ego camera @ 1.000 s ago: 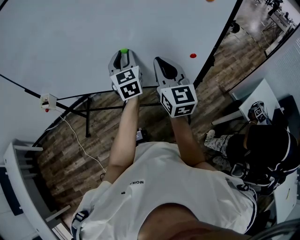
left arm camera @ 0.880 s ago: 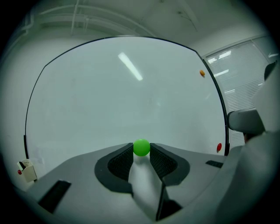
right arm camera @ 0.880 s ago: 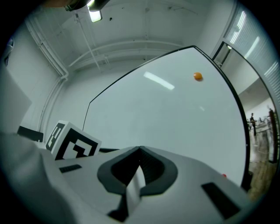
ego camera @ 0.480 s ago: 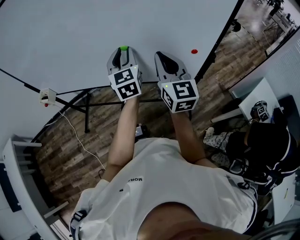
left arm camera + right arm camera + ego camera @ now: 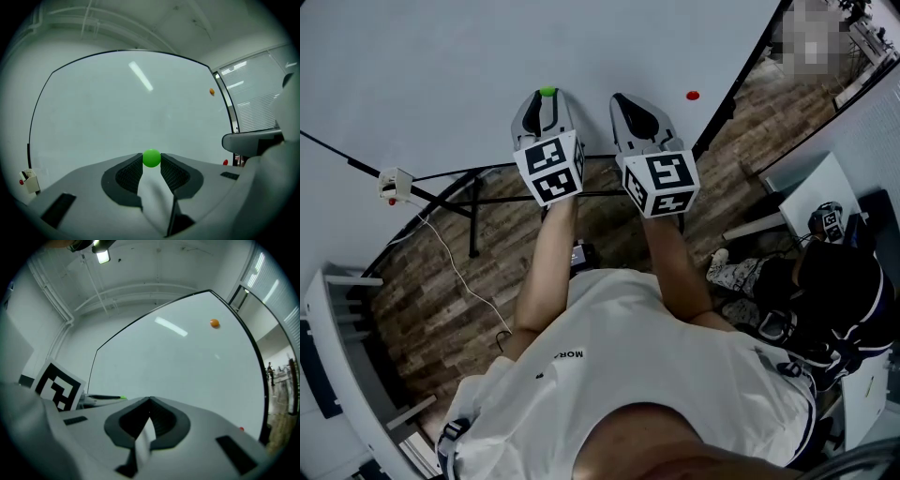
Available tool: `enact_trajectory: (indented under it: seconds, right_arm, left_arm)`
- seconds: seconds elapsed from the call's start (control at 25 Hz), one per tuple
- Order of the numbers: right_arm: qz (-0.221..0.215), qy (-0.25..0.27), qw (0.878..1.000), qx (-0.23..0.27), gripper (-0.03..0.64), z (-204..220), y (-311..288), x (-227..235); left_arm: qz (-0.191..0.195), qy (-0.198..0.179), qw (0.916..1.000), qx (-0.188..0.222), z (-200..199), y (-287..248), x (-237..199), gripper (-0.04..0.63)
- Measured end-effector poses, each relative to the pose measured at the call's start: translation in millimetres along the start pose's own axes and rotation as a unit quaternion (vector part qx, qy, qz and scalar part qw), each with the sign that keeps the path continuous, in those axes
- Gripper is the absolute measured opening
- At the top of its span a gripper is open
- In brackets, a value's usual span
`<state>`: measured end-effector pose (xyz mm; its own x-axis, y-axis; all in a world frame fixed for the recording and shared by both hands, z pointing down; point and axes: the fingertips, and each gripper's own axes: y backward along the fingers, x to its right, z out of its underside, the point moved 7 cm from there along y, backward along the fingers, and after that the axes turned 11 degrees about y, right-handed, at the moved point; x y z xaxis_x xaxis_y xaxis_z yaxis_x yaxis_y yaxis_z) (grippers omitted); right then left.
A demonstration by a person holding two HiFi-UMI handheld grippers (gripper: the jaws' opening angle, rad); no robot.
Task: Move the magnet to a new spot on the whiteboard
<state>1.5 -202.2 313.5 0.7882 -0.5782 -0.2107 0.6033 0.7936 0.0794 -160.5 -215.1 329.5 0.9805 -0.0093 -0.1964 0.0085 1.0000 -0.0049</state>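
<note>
1. Your left fingers (image 5: 129, 176) grip the green magnet (image 5: 151, 158) by the whiteboard (image 5: 441, 66).
2. Your right fingers (image 5: 165, 423) are closed, empty.
3. A red magnet (image 5: 692, 96) sits rightward; wood floor (image 5: 441, 291) lies below.

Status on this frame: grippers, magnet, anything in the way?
Left gripper shut on green magnet, at the whiteboard. Right gripper shut, empty. Red magnet off to the right; nothing in the way.

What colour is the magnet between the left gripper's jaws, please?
Green; the magnet shows best in the left gripper view.
</note>
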Motion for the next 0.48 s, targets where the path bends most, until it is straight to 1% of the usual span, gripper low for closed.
enact_trajectory:
  seconds: [0.12, 0.48]
  right_arm:
    - [-0.002, 0.000, 1.000, 0.003, 0.012, -1.8, -0.7, -1.5]
    - [-0.003, 0.001, 1.000, 0.000, 0.012, -1.1, -2.8, 1.6]
  left_arm:
    - [-0.003, -0.007, 1.0000, 0.004, 0.9, 3.4, -0.3, 0.120]
    - [0.005, -0.003, 0.9999, 0.010, -6.4, 8.8, 5.5, 0.120]
